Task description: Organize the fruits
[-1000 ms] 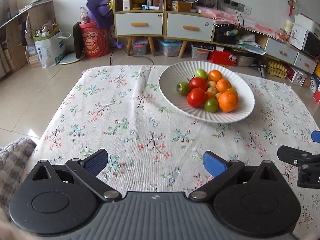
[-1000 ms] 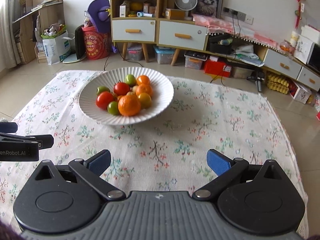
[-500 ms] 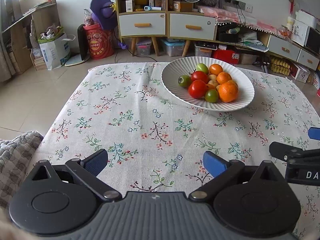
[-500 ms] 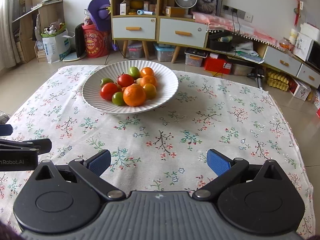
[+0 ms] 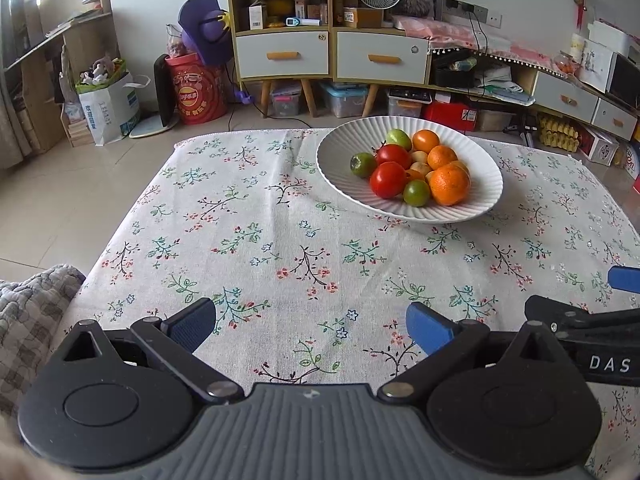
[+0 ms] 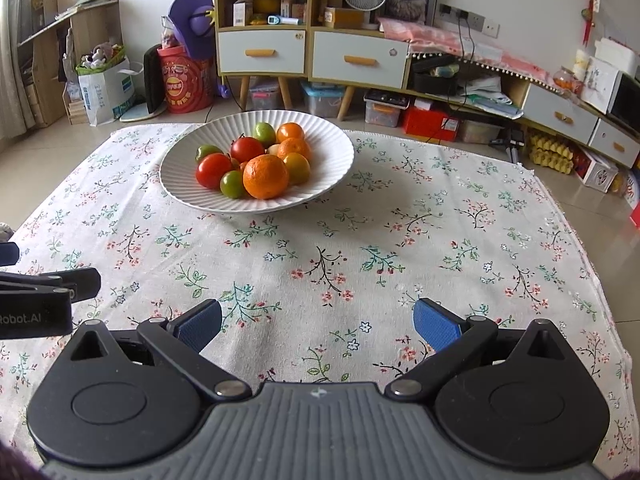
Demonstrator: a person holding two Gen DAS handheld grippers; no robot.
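Observation:
A white ribbed bowl (image 5: 478, 160) (image 6: 328, 148) stands on the far part of the floral tablecloth (image 5: 280, 240) (image 6: 400, 240). It holds red tomatoes (image 5: 387, 179) (image 6: 213, 170), green tomatoes (image 5: 416, 193) (image 6: 233, 184) and oranges (image 5: 449, 184) (image 6: 265, 176). My left gripper (image 5: 310, 326) is open and empty over the near cloth. My right gripper (image 6: 318, 322) is open and empty too, well short of the bowl. Each gripper shows at the edge of the other's view.
Beyond the table stand a cabinet with drawers (image 5: 332, 52), a red tub (image 5: 196, 94), a paper bag (image 5: 108, 106) and low shelves with clutter (image 5: 560, 92). A grey checked cushion (image 5: 28, 320) lies at the table's near left corner.
Both grippers have drawn back and levelled; the bowl now sits farther away in both views. Both stay open and empty.

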